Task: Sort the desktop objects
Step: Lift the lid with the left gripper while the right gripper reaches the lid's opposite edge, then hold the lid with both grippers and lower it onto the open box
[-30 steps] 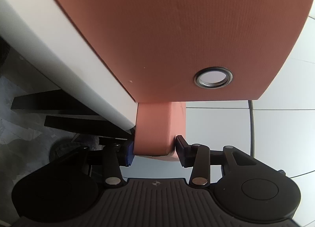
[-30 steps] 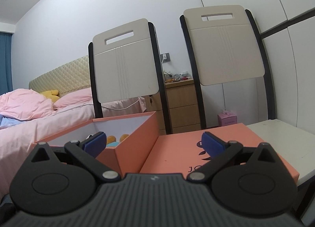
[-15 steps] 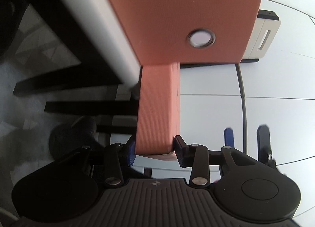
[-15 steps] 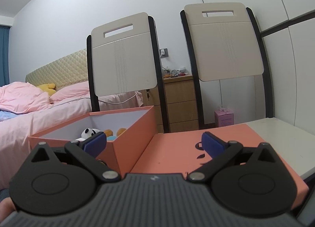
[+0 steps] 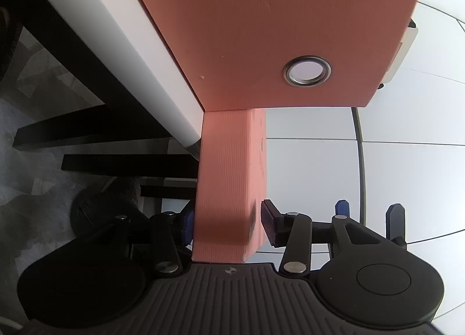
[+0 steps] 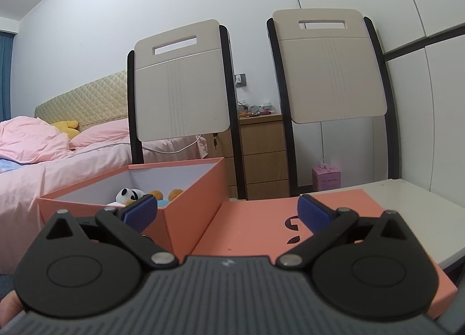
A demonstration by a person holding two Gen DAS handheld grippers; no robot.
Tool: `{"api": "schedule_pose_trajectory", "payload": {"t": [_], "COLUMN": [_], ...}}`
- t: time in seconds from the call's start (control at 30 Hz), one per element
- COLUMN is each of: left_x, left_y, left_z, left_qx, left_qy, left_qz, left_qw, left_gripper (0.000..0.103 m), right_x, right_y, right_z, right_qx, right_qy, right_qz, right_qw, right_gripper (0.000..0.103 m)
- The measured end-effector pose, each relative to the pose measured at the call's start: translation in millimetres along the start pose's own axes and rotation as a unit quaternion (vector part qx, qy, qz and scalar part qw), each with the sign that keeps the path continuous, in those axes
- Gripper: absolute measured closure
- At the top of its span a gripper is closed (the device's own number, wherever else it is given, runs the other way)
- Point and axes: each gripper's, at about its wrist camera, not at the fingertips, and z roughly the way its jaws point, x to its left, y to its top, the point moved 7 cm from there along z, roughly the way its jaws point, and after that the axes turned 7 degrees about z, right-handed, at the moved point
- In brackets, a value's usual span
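An orange box (image 6: 186,213) stands open on the white table (image 6: 407,204), with a panda plush (image 6: 128,195) and orange toys inside. Its orange lid (image 6: 261,230) lies flat beside it on the right. In the left wrist view the box wall (image 5: 276,29) with a metal eyelet (image 5: 307,71) fills the top, and the lid's edge (image 5: 229,189) runs down between my left gripper's (image 5: 226,226) fingers. The right finger stands a little off the lid. My right gripper (image 6: 226,213) is open and empty above the lid, and shows in the left wrist view (image 5: 369,213).
Two beige folding chairs (image 6: 180,87) (image 6: 331,67) lean against the wall behind the table. A bed with pink bedding (image 6: 43,154) is at the left, a wooden drawer unit (image 6: 261,154) and a pink carton (image 6: 325,178) behind. The table's front edge (image 5: 122,53) and dark legs show at left.
The left gripper's fingers have parted slightly from the lid's edge and the view has moved closer to the box. The right gripper has risen a little, showing more of the box's inside.
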Motion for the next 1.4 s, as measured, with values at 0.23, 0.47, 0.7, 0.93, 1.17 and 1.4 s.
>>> {"api": "schedule_pose_trajectory", "payload": {"t": [0.23,0.47,0.7,0.93,1.17,1.4], "left_x": [4,10,16,16,10,3], "left_y": [-9,-34,-59,-63,-61,-59], "left_z": [2,-7,-15,-19,-22,-30], "left_qx": [0.0,0.012,0.027,0.036,0.038,0.034], "left_qy": [-0.01,-0.022,-0.035,-0.038,-0.036,-0.038], "left_qz": [0.005,0.018,0.028,0.04,0.044,0.048], "left_qw": [0.9999,0.9995,0.9986,0.9978,0.9976,0.9975], "left_gripper": [0.059,0.06,0.06,0.06,0.06,0.06], "right_x": [-11,-66,-159,-211,-221,-219], "right_y": [3,24,28,-24,-46,-48], "right_z": [-7,-17,-2,22,28,23], "right_qx": [-0.004,0.039,0.19,0.323,0.359,0.375], "right_qy": [-0.014,-0.006,-0.042,-0.028,0.004,0.06], "right_qz": [0.006,0.083,0.107,0.163,0.174,0.21], "right_qw": [1.0,0.996,0.975,0.932,0.917,0.901], "right_gripper": [0.0,0.0,0.0,0.0,0.0,0.008]}}
